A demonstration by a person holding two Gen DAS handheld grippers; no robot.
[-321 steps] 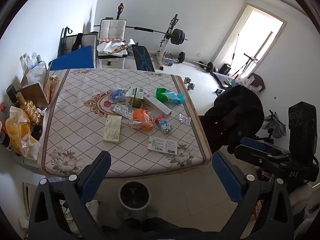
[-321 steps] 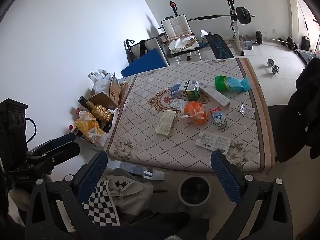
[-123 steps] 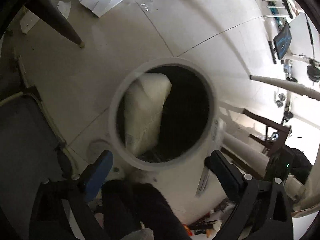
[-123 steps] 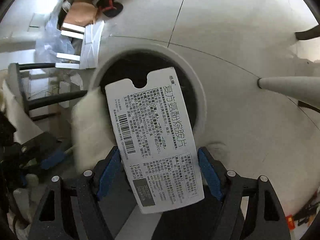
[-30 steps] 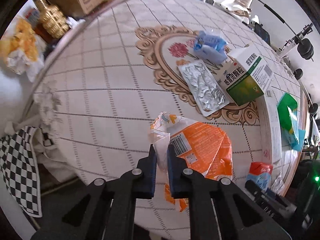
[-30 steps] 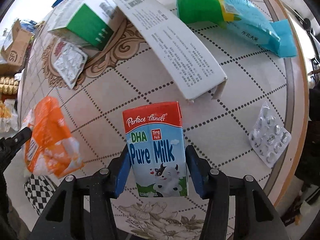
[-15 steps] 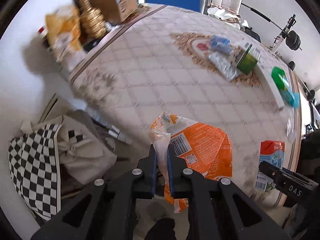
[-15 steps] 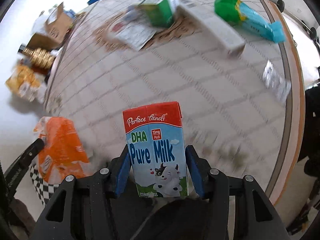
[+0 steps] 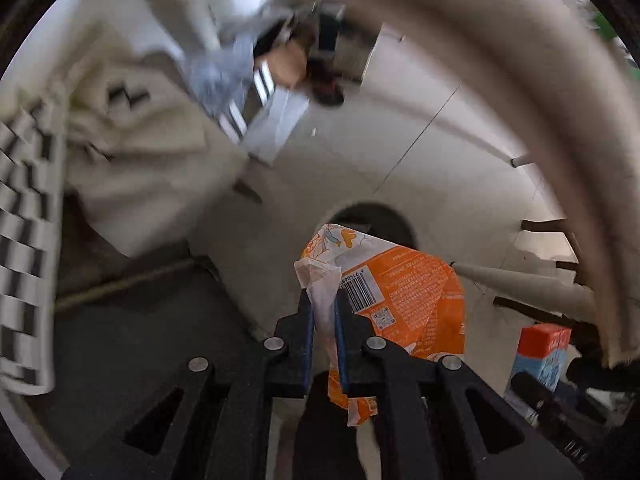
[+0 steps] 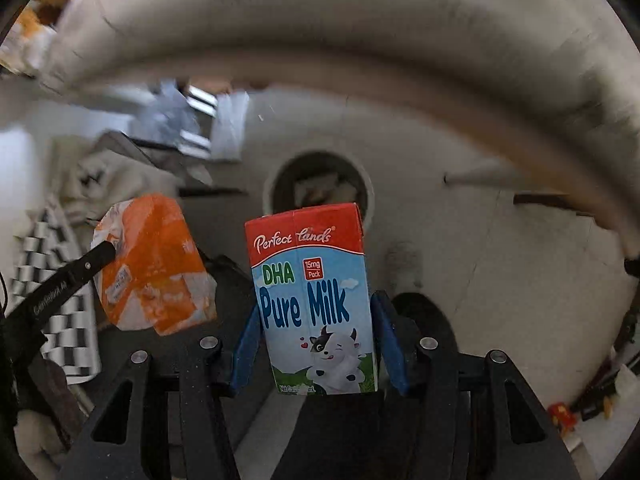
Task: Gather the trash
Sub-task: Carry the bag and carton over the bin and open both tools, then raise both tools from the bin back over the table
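My left gripper (image 9: 322, 300) is shut on the white edge of an orange snack bag (image 9: 404, 292), held above the floor just short of the round white trash bin (image 9: 370, 214), whose dark mouth shows behind the bag. My right gripper (image 10: 316, 316) is shut on a blue and red Pure Milk carton (image 10: 314, 304), upright, with the bin (image 10: 318, 184) beyond it and some trash inside. The orange bag (image 10: 150, 264) shows at left in the right wrist view, and the carton (image 9: 540, 354) at right in the left wrist view.
The table's edge (image 10: 320, 48) arcs blurred overhead. White table legs (image 9: 524, 280) stand to the right of the bin. A checkered cloth (image 9: 24, 248) and beige bag (image 9: 152, 152) lie on the floor at left. A dark shoe (image 10: 424, 312) is near the bin.
Both grippers have swung down from over the table to the floor, carrying the orange bag and the milk carton toward the bin. The view is motion-blurred.
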